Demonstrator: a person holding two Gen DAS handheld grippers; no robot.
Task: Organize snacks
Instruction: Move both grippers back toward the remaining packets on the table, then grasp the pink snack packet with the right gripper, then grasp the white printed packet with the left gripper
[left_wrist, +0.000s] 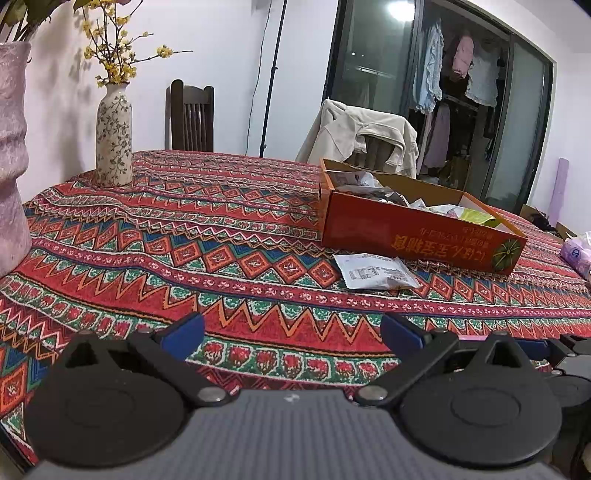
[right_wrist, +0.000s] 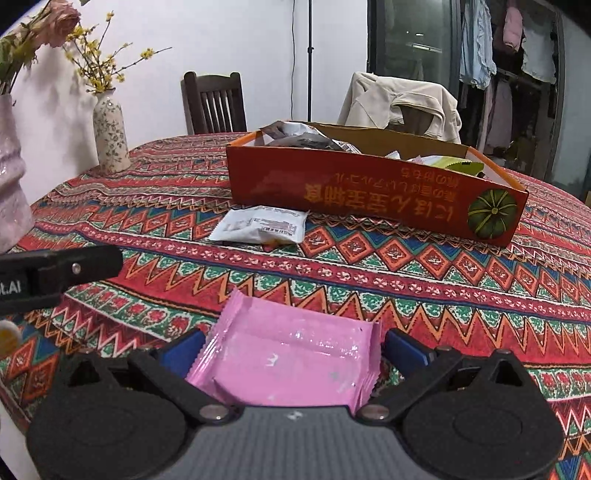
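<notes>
Snacks mostly sit in the orange cardboard box (left_wrist: 417, 225) ahead-right of the left claw (left_wrist: 291, 334), which gapes, released, over the tablecloth (left_wrist: 147, 240); one white packet (left_wrist: 373, 271) lies outside, touching the box front.

From the right wrist, the right claw (right_wrist: 291, 350) brackets a pink wafer packet (right_wrist: 291, 358), apparently grasping it, not yet boxed.
</notes>
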